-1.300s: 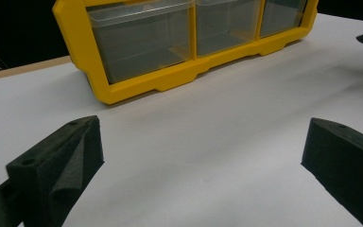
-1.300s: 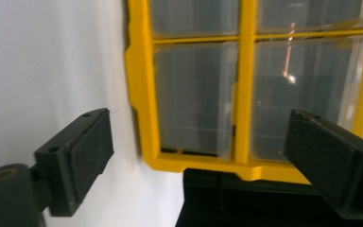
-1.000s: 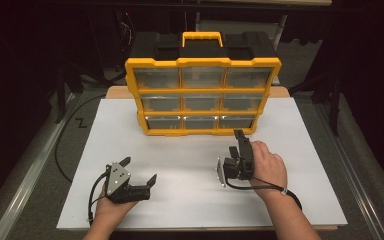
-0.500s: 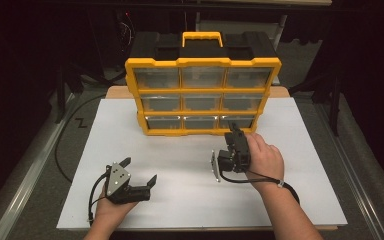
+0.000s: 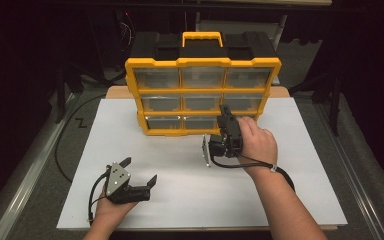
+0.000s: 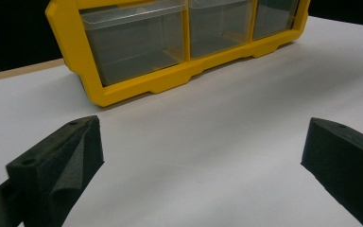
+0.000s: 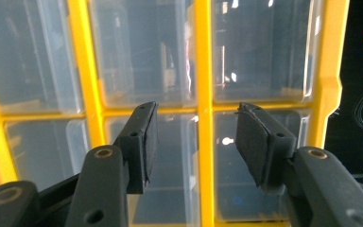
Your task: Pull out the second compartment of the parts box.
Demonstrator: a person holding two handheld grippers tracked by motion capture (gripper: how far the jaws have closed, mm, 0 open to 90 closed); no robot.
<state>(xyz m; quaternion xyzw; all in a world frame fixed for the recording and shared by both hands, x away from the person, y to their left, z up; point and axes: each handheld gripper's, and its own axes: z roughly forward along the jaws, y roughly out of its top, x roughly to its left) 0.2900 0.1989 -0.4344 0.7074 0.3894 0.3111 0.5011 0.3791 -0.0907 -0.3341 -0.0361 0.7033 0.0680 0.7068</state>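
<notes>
White worktop [image 5: 190, 200] carries everything, wood strip showing at its far edge. Yellow organiser [image 5: 202, 95] stands upright at far-centre edge, black carry handle side up, nine clear drawers in three rows facing the person; drawers look empty, contents hard to tell through the plastic.

Right gripper [image 5: 226, 116] is raised at the organiser's front, near its bottom right drawer [image 5: 247, 120], jaws part-open and holding nothing. Left gripper [image 5: 140, 177] rests near the worktop's near-left corner, jaws wide, empty.

Step, as a judgement: reach toward a drawer on the right side, likely to pull it out. Next move calls for lining the jaws on a drawer lip, closing, then a straight pull toward the near edge; the organiser may slide unless braced.

Right gripper view: jaws straddle the yellow divider [image 7: 203, 118] between two drawer columns, close to the fronts, contact not clear; the high view hides this behind the hand [image 5: 256, 142]. Left gripper view: bottom left drawer [image 6: 137, 40], bare worktop between its jaws.
</notes>
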